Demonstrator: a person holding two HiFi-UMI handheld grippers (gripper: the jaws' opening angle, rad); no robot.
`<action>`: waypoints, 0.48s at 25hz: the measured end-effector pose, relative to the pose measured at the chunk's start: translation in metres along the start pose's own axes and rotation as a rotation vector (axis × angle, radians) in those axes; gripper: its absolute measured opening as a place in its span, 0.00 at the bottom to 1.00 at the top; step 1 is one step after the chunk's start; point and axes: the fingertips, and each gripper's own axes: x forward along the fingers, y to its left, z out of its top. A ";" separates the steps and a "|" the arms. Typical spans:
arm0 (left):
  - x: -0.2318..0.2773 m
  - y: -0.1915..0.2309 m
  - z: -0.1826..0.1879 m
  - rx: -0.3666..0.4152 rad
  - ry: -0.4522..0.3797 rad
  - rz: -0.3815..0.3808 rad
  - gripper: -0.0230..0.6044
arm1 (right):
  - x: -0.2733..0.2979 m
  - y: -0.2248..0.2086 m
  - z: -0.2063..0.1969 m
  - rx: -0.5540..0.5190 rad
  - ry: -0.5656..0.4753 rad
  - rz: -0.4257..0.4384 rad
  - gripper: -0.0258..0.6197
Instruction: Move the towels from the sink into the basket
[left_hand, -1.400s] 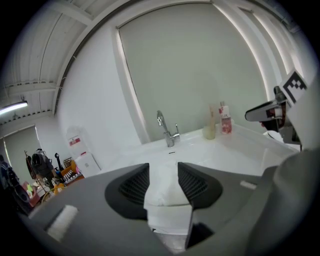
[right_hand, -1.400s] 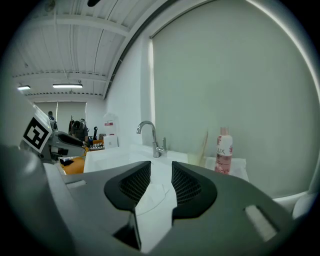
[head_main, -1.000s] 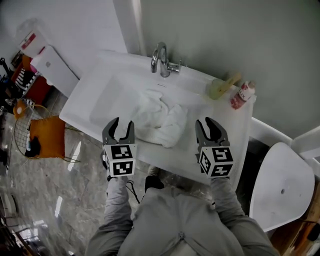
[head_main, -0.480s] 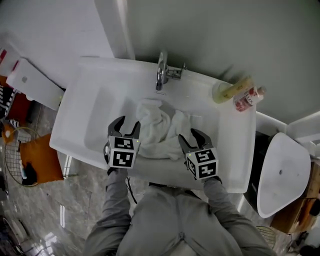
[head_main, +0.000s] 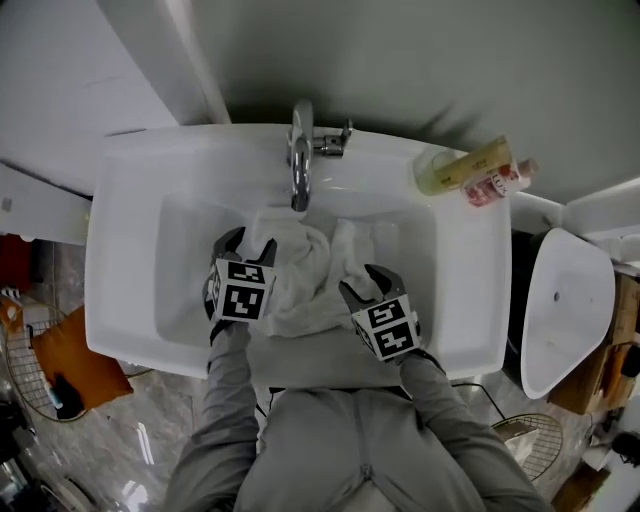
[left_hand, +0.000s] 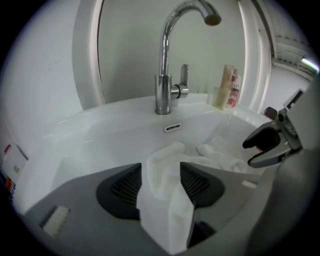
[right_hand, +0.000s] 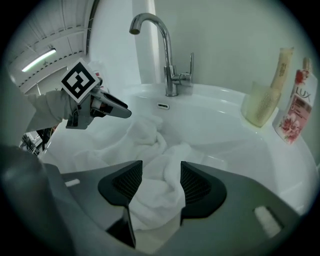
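Several white towels (head_main: 312, 268) lie crumpled in the basin of the white sink (head_main: 130, 210), below the chrome tap (head_main: 299, 160). Both grippers reach down into the basin. My left gripper (head_main: 250, 243) is at the heap's left side. In the left gripper view its jaws (left_hand: 161, 180) are opening, with an upright towel fold (left_hand: 165, 205) between them. My right gripper (head_main: 362, 281) is at the heap's right side. Its jaws (right_hand: 161, 180) are also opening, astride a bunched towel (right_hand: 157, 197). Neither towel is lifted off the basin.
A yellowish bottle in a cup (head_main: 462, 167) and a pink pouch (head_main: 497, 183) stand on the sink's back right corner. A white toilet (head_main: 565, 300) is to the right. A wire basket (head_main: 22, 352) with an orange cloth (head_main: 75, 352) sits on the floor, left.
Both grippers have moved forward from the sink's front edge down into the basin, onto the towel heap. The right jaws have spread wider.
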 end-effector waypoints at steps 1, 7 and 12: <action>0.007 0.001 -0.001 0.003 0.009 -0.009 0.45 | 0.004 -0.001 -0.003 0.006 0.014 -0.005 0.38; 0.043 0.003 -0.008 0.009 0.054 -0.068 0.46 | 0.024 -0.009 -0.023 0.049 0.100 -0.029 0.38; 0.064 0.003 -0.011 0.011 0.076 -0.099 0.46 | 0.045 -0.010 -0.052 0.075 0.179 -0.023 0.38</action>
